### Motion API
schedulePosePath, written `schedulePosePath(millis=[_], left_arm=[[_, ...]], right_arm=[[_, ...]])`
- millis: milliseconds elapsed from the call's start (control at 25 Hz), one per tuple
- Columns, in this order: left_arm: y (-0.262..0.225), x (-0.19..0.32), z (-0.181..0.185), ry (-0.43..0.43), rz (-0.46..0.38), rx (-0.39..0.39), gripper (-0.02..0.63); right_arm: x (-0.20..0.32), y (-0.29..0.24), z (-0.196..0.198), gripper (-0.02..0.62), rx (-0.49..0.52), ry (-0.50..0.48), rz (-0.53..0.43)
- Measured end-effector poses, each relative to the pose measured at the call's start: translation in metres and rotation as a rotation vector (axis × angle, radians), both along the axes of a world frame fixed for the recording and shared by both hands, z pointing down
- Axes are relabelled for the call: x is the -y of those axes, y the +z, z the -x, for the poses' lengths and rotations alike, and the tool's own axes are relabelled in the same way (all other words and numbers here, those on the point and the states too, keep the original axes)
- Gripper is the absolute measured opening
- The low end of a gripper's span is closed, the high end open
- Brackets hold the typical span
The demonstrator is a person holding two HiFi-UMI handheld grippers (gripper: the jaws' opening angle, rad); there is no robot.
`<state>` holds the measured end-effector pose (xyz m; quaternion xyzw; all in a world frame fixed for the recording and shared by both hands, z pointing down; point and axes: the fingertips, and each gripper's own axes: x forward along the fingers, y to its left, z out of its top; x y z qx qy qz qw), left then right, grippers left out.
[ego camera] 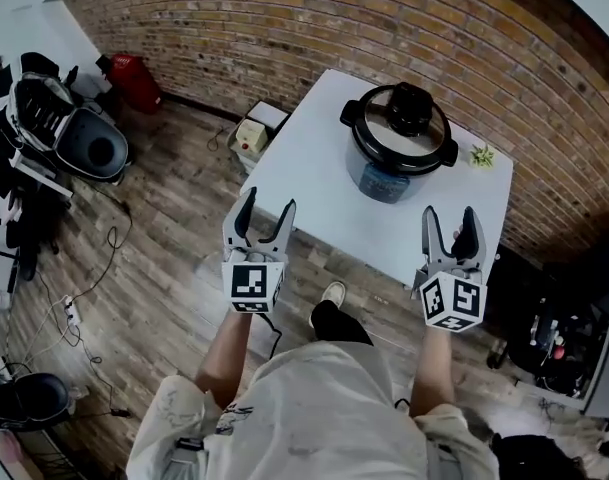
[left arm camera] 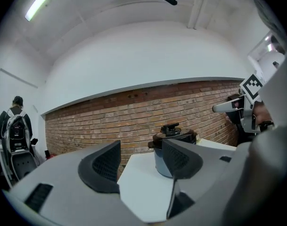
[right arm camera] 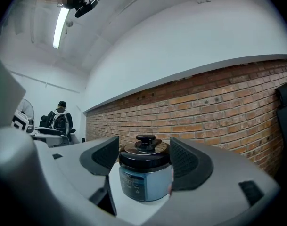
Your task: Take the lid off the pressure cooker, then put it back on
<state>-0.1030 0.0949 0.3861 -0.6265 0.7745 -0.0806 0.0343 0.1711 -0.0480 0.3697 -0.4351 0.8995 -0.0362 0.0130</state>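
The pressure cooker (ego camera: 399,146) stands on the far half of the white counter (ego camera: 309,173), close to the brick wall (ego camera: 284,28). Its lid (ego camera: 396,130) is on, seated level on the pot, with the black knob (ego camera: 409,108) at its top. The body below the lid is blue-grey, and in the right gripper view a control panel faces the camera. A small green object (ego camera: 481,155) lies on the counter just beside the cooker, toward the counter's right edge.

The person holds the 2 hand-held grippers level over the counter's near edge, well apart from the cooker and from each other. The left hand-held gripper (ego camera: 268,205) has its jaws spread wide with nothing between the pads; in its own view only bare counter shows in the gap, and the cooker sits beyond the right jaw. The right hand-held gripper (ego camera: 449,218) is likewise wide open and empty; the cooker appears framed between its 2 jaws but stands farther off, touched by neither pad.

On the wooden floor (ego camera: 154,278), a red object (ego camera: 134,80) rests by the wall.
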Motion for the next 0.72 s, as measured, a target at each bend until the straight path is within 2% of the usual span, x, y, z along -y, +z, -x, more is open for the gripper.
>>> schedulePosePath(millis=[360,720], left_arm=[[-0.015,0.119,0.022,0.101,0.009,0.022,0.293],[-0.01,0.202,0.025,0.157,0.015,0.014,0.293]], right_arm=[[0.09,0.008,0.011,0.337,0.011,0.069,0.022],[0.148,0.015,0.001,0.337,0.024,0.138,0.033]])
